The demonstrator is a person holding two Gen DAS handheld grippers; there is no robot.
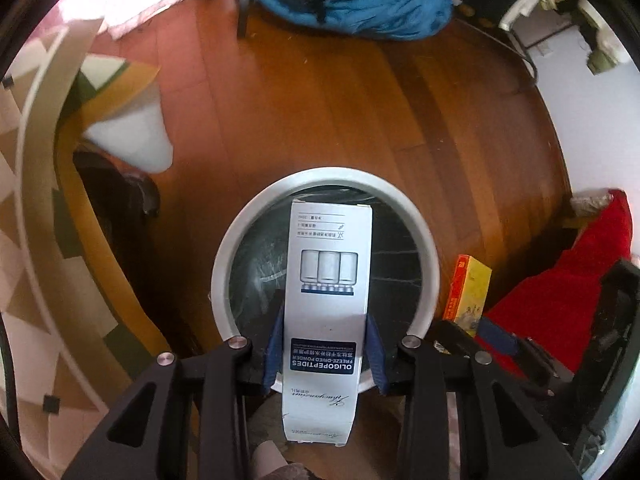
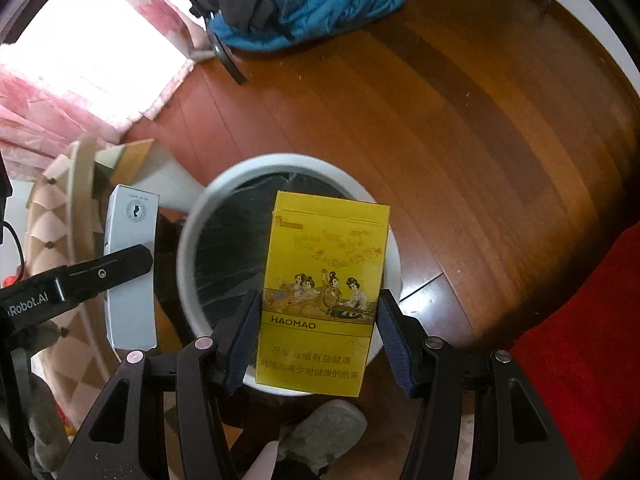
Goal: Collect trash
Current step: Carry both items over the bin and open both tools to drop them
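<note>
My left gripper is shut on a tall white carton printed OLIGOPEPTIDES, blue pads against its two long sides. The carton hangs end-first over a round bin with a white rim and a black liner. In the right wrist view my right gripper is shut on a yellow HAOMAO cigarette pack, above the same bin. The white carton and a black left finger show at the left. The yellow pack appears to the bin's right in the left wrist view.
The bin stands on a wooden floor. A blue garment lies heaped on a dark-framed seat at the back. Red fabric lies at the right, a patterned round edge at the left, pink curtains beyond. A person's foot is below.
</note>
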